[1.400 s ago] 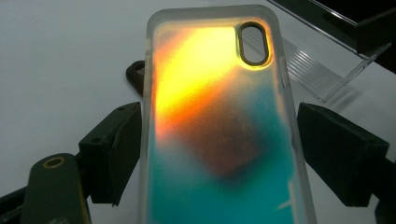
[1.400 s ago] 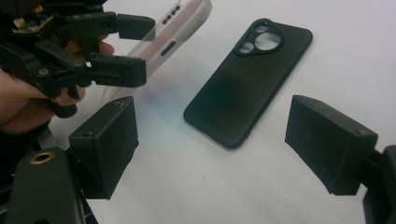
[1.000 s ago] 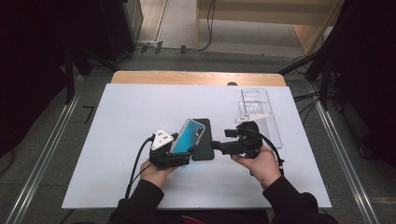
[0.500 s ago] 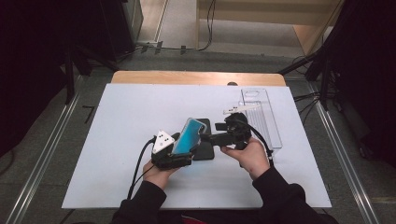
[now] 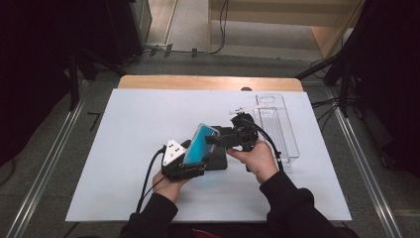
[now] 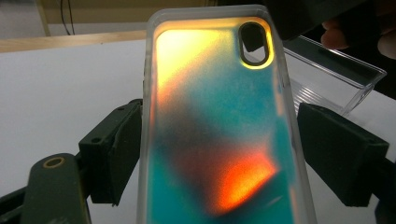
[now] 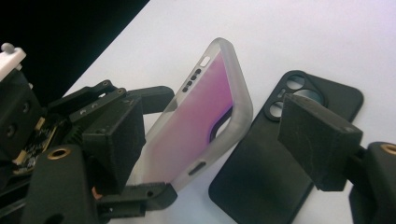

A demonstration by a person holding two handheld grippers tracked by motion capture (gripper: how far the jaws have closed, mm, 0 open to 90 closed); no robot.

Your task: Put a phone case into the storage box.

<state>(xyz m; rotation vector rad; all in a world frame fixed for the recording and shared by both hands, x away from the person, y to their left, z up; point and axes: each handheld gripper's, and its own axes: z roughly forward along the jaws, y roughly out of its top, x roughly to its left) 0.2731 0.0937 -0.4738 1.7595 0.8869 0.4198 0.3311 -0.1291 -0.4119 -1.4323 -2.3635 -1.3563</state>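
Frosted, teal-and-orange plastic is what I have clamped in my left gripper (image 5: 184, 167): an iridescent phone case (image 5: 199, 144), held tilted up off the white table (image 5: 124, 148) with the pads pressing its two long edges. In the left gripper view the case (image 6: 219, 130) stands between my jaws, its camera cutout at the top. Beneath and just beside it a black phone (image 7: 275, 172) lies on the table with its back up, camera lenses showing.

My right gripper (image 5: 218, 140) sits at the case's upper end. Its jaws have just been closing a little, yet in the right gripper view they stand apart, grasping nothing; the case's end (image 7: 219, 107) lies between them, with the one pad hanging over the phone's lens corner. A clear plastic tray (image 5: 277, 129) waits near my right hand, well clear of the work.

I judge this to be the step of getting a second hold on the case's free end, before fitting it to the phone. Next I need to centre the right jaws on that end and close gently, since the soft rim could twist or slip out of the left pads.
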